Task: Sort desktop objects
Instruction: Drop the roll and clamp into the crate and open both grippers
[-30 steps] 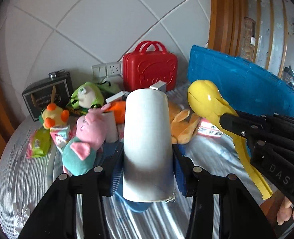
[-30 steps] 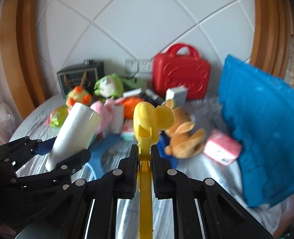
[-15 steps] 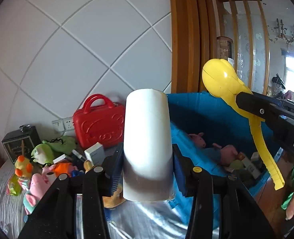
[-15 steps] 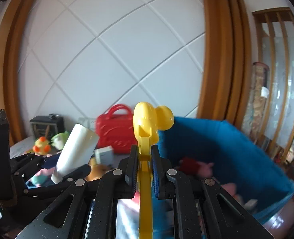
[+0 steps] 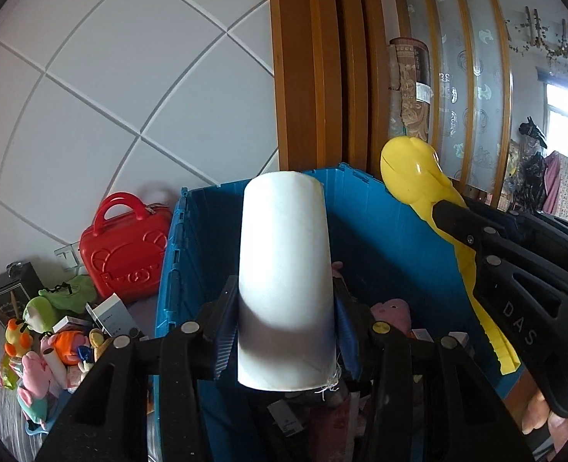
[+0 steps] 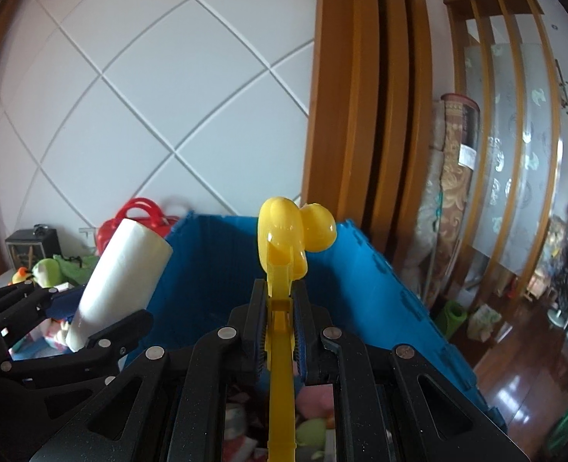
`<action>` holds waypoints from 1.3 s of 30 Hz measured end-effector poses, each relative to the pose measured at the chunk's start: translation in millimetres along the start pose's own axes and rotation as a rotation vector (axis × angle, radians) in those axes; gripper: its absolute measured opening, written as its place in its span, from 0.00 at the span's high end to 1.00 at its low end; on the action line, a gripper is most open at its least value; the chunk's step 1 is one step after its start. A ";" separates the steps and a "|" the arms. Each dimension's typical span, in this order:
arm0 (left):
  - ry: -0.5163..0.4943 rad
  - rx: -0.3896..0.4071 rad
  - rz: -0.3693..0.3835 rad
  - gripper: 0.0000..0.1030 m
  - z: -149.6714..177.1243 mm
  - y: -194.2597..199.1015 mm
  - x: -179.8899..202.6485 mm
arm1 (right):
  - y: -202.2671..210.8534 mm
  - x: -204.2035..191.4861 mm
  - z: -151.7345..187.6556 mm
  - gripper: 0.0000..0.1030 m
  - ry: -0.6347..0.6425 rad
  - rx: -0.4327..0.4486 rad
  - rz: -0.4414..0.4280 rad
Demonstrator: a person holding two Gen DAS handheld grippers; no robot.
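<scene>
My left gripper point(image 5: 284, 319) is shut on a white paper roll point(image 5: 284, 281) and holds it upright over the open blue bin point(image 5: 395, 238). The roll also shows in the right wrist view point(image 6: 118, 281). My right gripper point(image 6: 279, 331) is shut on the handle of a yellow plastic snowball-maker tongs point(image 6: 284, 238), held above the same bin point(image 6: 365, 281). The tongs show at the right of the left wrist view point(image 5: 422, 177). Inside the bin lie a pink plush toy point(image 5: 393, 310) and small boxes.
A red toy suitcase point(image 5: 124, 246) stands against the tiled wall left of the bin. Plush toys point(image 5: 37, 331), small boxes and a dark flask box point(image 5: 9, 292) lie on the table at far left. A wooden door frame point(image 5: 311, 69) rises behind the bin.
Both grippers swung right from the toy pile on the table to above the blue bin, carrying the paper roll and the yellow tongs. The bin's inside now shows below them.
</scene>
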State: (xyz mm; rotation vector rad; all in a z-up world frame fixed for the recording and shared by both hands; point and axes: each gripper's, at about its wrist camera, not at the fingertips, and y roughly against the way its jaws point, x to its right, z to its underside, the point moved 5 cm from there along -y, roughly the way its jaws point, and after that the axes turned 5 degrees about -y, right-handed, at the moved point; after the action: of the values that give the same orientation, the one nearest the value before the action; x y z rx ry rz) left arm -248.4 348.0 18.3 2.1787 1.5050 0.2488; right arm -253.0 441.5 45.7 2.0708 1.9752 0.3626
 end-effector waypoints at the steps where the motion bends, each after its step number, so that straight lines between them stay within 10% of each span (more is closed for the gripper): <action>1: -0.001 -0.003 -0.001 0.56 -0.7 -1.5 2.6 | -4.0 6.2 1.4 0.88 0.000 -0.007 0.007; 6: 0.019 -0.012 -0.009 0.55 -1.5 -3.4 4.3 | -7.9 24.5 4.9 0.76 -0.015 0.003 0.024; 9: 0.044 0.014 -0.054 0.35 -1.1 5.8 -3.6 | -4.1 33.1 6.6 0.23 -0.021 0.018 0.028; 14: 0.076 0.038 -0.082 0.21 3.1 22.9 -16.7 | 13.9 37.7 8.4 0.00 -0.008 0.059 0.051; 39: 0.087 0.021 -0.221 0.13 64.4 118.3 -89.0 | 66.0 -42.4 51.6 0.00 -0.006 -0.089 0.018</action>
State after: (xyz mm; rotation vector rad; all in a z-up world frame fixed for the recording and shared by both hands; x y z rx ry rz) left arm -157.7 214.9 29.5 2.0187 1.7875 0.2573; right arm -175.1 395.5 20.5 2.0343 1.9022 0.4391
